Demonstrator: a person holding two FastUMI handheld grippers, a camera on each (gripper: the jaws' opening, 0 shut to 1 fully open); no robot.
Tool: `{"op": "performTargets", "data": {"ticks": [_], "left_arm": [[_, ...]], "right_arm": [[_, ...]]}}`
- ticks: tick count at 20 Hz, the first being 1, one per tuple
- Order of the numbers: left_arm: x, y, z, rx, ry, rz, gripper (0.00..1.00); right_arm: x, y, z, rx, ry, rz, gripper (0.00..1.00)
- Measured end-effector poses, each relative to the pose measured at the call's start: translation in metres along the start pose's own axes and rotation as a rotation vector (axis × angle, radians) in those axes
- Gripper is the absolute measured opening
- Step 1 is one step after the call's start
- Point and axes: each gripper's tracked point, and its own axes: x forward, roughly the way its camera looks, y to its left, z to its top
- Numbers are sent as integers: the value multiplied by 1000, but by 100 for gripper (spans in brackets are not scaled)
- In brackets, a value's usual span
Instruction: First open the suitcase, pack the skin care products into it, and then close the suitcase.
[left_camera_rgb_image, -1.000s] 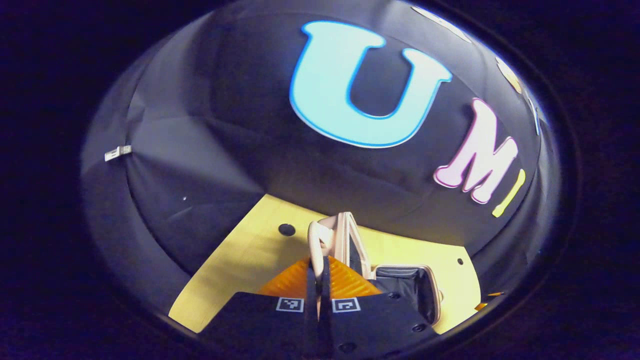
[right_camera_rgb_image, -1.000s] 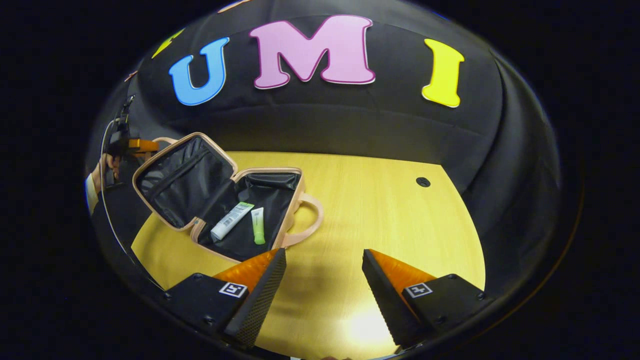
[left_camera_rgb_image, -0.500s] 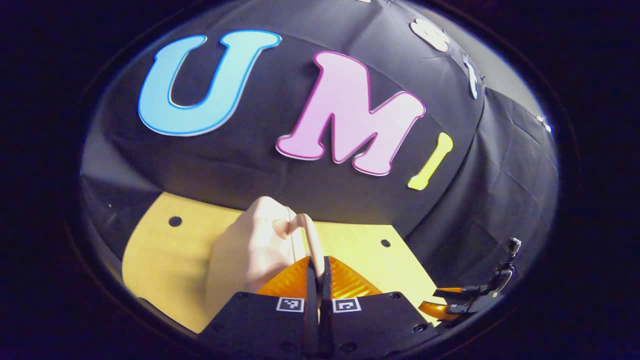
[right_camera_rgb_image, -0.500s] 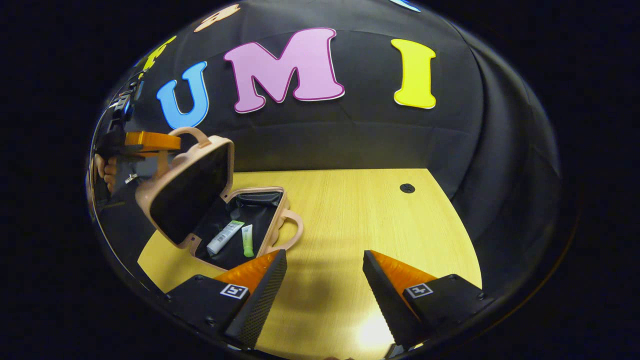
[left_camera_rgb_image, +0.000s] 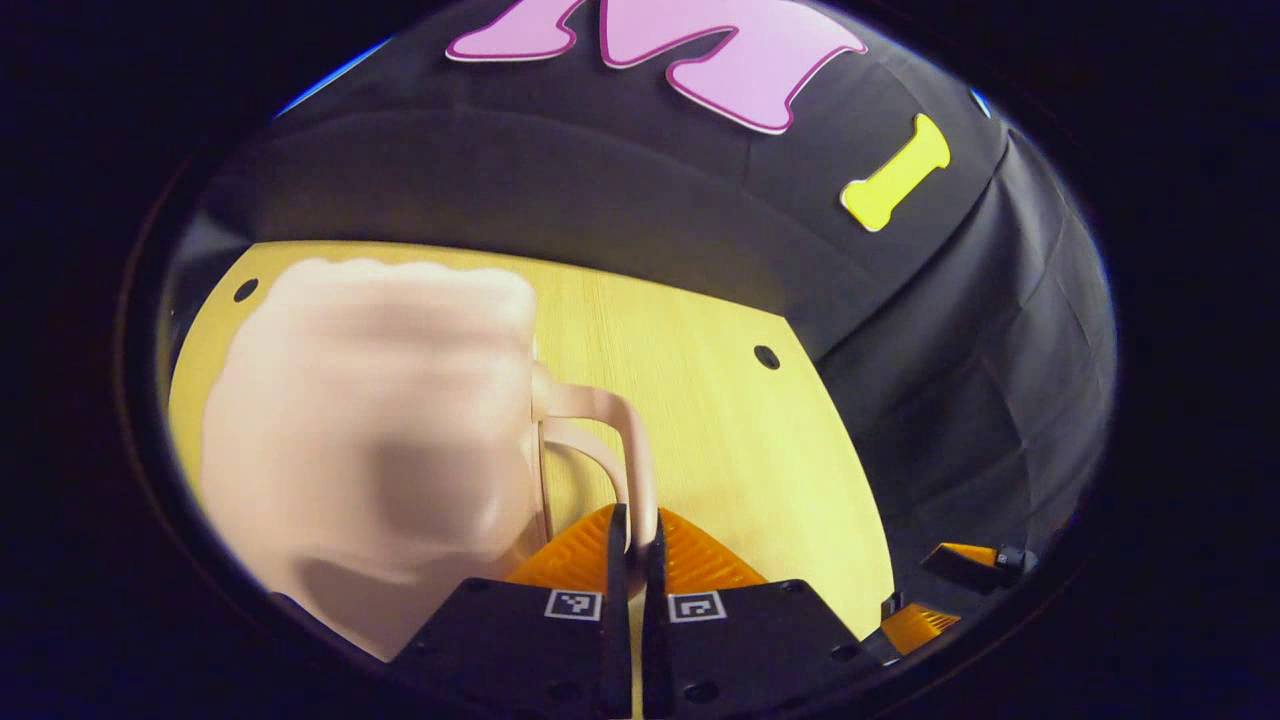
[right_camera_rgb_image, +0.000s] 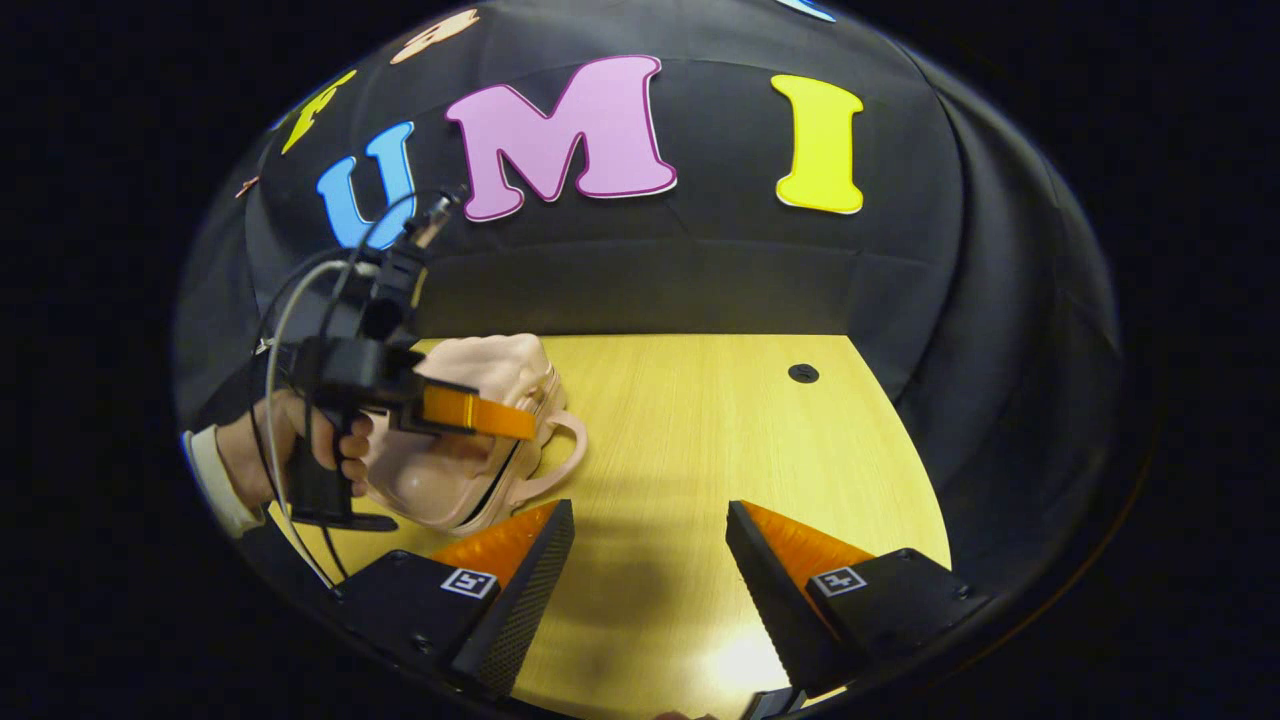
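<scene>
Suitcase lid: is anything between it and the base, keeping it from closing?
Nothing visible. In the right gripper view the suitcase lid lies down on the base, and the left gripper grips a handle.

Pink suitcase (right_camera_rgb_image: 455, 440) lying closed on the yellow table (right_camera_rgb_image: 720, 440), handles toward the middle. Left gripper (right_camera_rgb_image: 525, 428) reaching over its lid, held by a hand (right_camera_rgb_image: 300, 445). Right gripper (right_camera_rgb_image: 648, 560) low over bare tabletop, fingers wide apart.

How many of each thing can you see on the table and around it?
Suitcase: 1, lid down on the table.
Tools: 2, the left tool and the right tool.
Hands: 1, a hand holding the left tool.
Holes in the table: 2.
Total: 6.
</scene>
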Motion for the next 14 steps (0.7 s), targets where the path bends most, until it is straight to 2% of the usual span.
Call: {"op": "performTargets", "data": {"ticks": [1,3,4,5,6,7,8,9,10,14], "left_arm": [[1,-1,0,38,-10,-8,12],[-15,-9,5,75,-52,-14,24],[-23,-13,9,88,-80,-13,47],[-34,-14,15,98,-120,-6,52],[-50,-15,22,106,-170,-1,74],[-72,-13,28,114,-228,9,70],[-98,-11,33,126,-286,26,95],[-120,-8,39,139,-350,54,90],[-147,-5,44,153,-411,82,96],[-249,4,51,219,-619,210,96]], "right_arm": [[-2,-3,4,-9,-14,-13,98],[-7,-8,8,-20,-31,-35,97],[-9,-7,10,-11,-35,-38,97],[-13,-4,12,0,-38,-42,97],[-16,-2,15,8,-44,-45,97],[-22,2,19,11,-54,-50,97],[-28,6,25,9,-66,-55,97],[-35,11,30,6,-81,-63,97],[-44,17,38,5,-101,-68,97],[-80,51,65,15,-189,-60,97]]}}
